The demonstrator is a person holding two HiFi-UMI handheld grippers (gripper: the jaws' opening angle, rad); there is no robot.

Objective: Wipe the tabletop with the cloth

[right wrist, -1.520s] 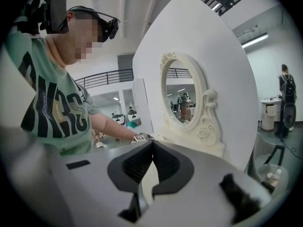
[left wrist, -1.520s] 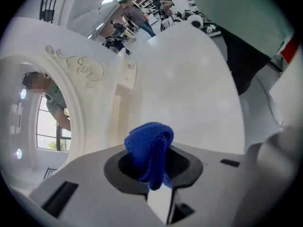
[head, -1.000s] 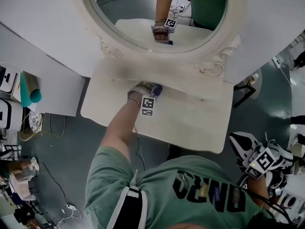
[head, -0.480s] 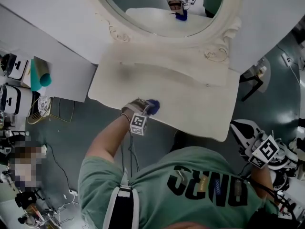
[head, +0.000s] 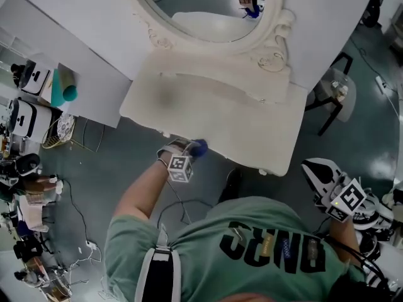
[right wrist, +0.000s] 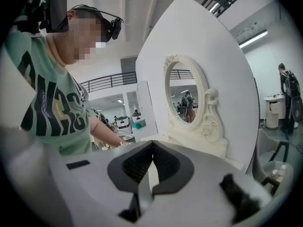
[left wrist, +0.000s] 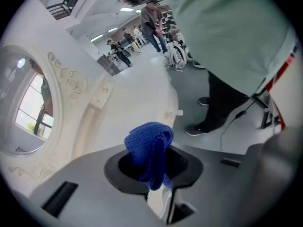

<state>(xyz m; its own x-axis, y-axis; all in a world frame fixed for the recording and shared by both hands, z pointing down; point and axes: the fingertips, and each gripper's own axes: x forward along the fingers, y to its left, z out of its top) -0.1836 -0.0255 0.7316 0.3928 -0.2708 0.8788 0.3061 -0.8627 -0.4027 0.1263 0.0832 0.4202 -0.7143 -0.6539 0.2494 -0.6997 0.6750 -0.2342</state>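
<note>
A blue cloth (left wrist: 149, 148) is bunched between the jaws of my left gripper (left wrist: 150, 162), which is shut on it. In the head view that left gripper (head: 187, 150) hangs just off the near edge of the cream dressing tabletop (head: 220, 115), with the blue cloth (head: 198, 146) at its tip, off the surface. My right gripper (head: 343, 200) hangs low at the right, away from the table. In its own view the right gripper (right wrist: 152, 167) is shut with nothing between its jaws.
An oval mirror (head: 201, 5) in a carved cream frame stands at the back of the tabletop against a white panel (head: 75, 36). A black chair (head: 330, 106) is at the right. Cables (head: 82, 231) and cluttered equipment (head: 28, 118) lie on the floor at the left.
My left gripper has drawn the cloth back across the tabletop toward me, from near the mirror base to past the near edge. The right gripper has stayed put.
</note>
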